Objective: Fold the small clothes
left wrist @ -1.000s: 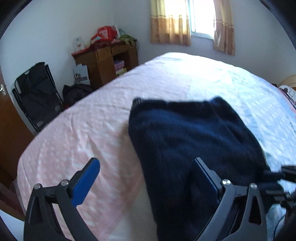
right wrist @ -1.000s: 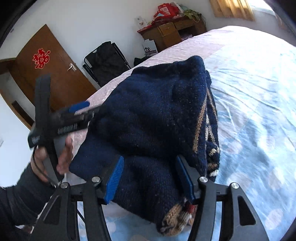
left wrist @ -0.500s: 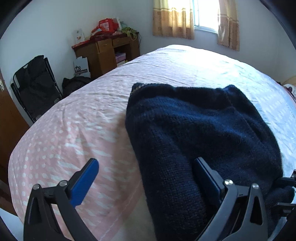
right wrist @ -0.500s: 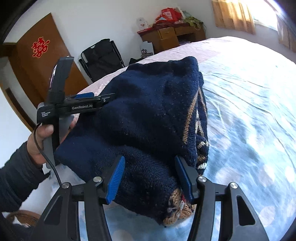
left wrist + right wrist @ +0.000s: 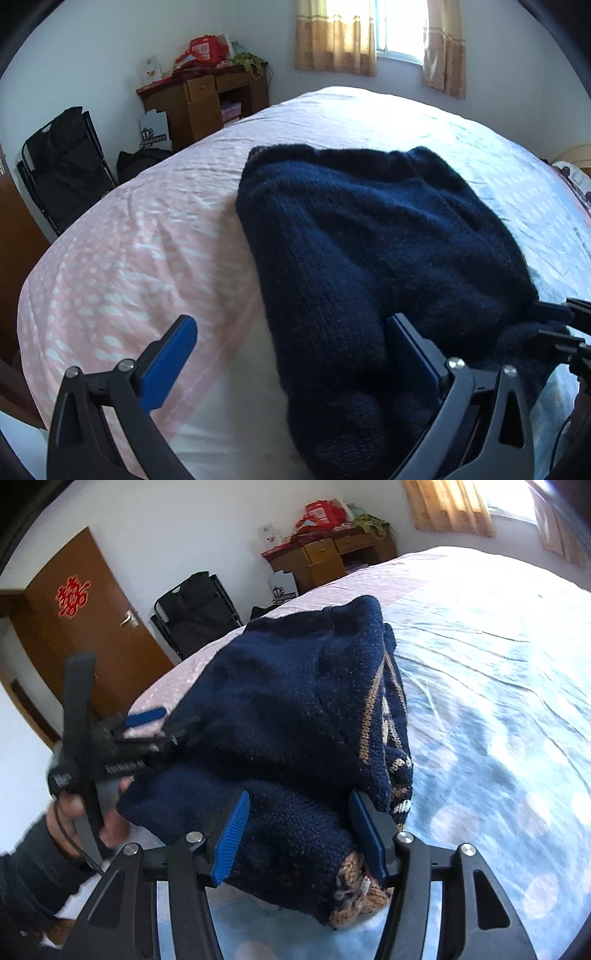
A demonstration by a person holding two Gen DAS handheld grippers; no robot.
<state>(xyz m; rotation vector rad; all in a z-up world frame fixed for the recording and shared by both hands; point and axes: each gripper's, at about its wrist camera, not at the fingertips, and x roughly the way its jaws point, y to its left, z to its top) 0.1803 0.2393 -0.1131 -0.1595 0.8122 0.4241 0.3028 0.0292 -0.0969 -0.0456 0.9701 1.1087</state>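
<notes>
A folded navy knit sweater (image 5: 369, 236) with tan patterned trim (image 5: 373, 701) lies on the bed. My right gripper (image 5: 299, 812) is shut on the thick near corner of the fold, blue pads pressing both sides; its tips also show at the right edge of the left wrist view, right gripper (image 5: 561, 332). My left gripper (image 5: 291, 325) stands wide open over the sweater's left edge, one finger above the pink sheet, the other sunk against the knit. In the right wrist view the left gripper (image 5: 159, 725) is held by a hand (image 5: 70, 805) at the sweater's left side.
The bed (image 5: 122, 266) has a pink dotted sheet on the left and a pale blue one (image 5: 498, 701) on the right. Beyond it stand a cluttered wooden desk (image 5: 199, 99), a black folding chair (image 5: 62, 162), a brown door (image 5: 77, 635) and a curtained window (image 5: 399, 33).
My left gripper has come down and closer to the sweater's left edge, still open. The right gripper stays clamped on the near corner.
</notes>
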